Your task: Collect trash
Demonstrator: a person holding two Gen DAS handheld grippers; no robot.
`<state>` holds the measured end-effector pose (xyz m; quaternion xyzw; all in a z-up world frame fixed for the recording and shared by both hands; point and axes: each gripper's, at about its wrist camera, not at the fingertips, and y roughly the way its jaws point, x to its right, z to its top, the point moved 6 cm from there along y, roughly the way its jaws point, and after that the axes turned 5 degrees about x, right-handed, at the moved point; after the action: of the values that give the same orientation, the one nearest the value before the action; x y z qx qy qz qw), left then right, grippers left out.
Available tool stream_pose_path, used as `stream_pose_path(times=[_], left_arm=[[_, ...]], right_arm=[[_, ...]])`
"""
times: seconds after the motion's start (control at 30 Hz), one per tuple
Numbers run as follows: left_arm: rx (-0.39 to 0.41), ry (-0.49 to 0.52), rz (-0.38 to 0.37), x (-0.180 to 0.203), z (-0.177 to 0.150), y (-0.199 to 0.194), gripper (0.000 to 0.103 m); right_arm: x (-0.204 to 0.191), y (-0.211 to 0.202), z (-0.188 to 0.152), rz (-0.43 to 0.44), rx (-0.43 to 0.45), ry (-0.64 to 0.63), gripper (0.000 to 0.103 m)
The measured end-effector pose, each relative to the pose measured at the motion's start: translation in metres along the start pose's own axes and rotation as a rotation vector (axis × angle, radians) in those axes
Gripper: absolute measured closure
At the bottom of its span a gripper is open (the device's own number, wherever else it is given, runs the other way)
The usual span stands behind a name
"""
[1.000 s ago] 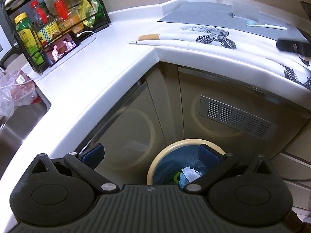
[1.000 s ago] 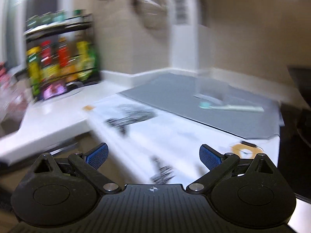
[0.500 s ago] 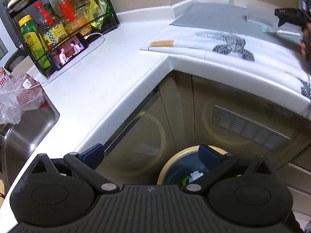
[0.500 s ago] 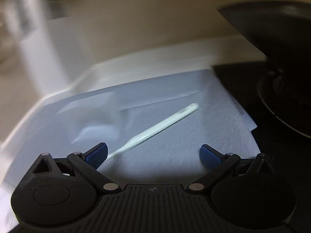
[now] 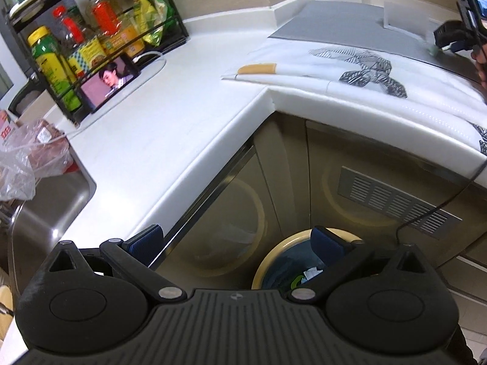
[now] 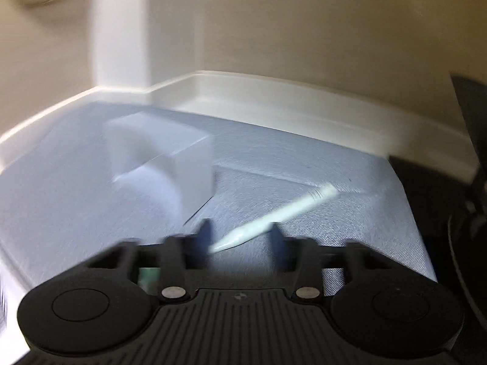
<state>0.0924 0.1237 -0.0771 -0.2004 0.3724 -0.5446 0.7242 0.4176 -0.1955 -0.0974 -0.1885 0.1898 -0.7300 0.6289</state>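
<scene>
Toothbrush (image 6: 274, 217) on grey mat, right hand-held gripper (image 6: 240, 234) low, fingers straddling it

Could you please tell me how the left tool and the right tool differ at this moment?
The left tool has its fingers spread wide, while the right tool has them much closer together. The left tool has nothing between its fingers and points toward the trash bin. The right tool has the near end of a pale toothbrush between its fingers, on the grey mat. Both are black two-finger tools.

Bin (image 5: 274, 261) below counter corner (image 5: 188, 115); rack (image 5: 91, 39) at back left.
</scene>
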Motion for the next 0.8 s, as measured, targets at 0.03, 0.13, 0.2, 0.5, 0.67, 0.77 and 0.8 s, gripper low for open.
stream_pose_path(times=[0.03, 0.13, 0.2, 0.5, 0.67, 0.77, 0.8], left_arm=[[0.012, 0.004, 0.000, 0.002, 0.003, -0.001, 0.000], [0.063, 0.021, -0.003, 0.010, 0.024, -0.006, 0.000], [0.113, 0.035, -0.008, 0.020, 0.045, -0.009, 0.000], [0.343, -0.030, -0.032, 0.095, 0.187, 0.005, 0.000], [0.312, -0.148, -0.175, 0.143, 0.267, 0.049, 0.000], [0.235, -0.196, -0.273, 0.173, 0.302, 0.083, 0.000], [0.199, -0.212, -0.318, 0.182, 0.310, 0.094, 0.000]], right_arm=[[-0.001, -0.006, -0.004, 0.041, 0.002, -0.037, 0.076], [0.004, -0.025, -0.016, 0.136, 0.010, -0.100, 0.086], [0.009, -0.035, -0.021, 0.124, 0.012, -0.108, 0.088], [0.022, -0.043, -0.025, 0.137, 0.003, -0.031, 0.086], [0.025, -0.039, -0.023, 0.150, 0.002, -0.001, 0.077], [0.023, -0.035, -0.022, 0.159, 0.001, 0.008, 0.072], [0.023, -0.035, -0.022, 0.159, 0.001, 0.005, 0.070]])
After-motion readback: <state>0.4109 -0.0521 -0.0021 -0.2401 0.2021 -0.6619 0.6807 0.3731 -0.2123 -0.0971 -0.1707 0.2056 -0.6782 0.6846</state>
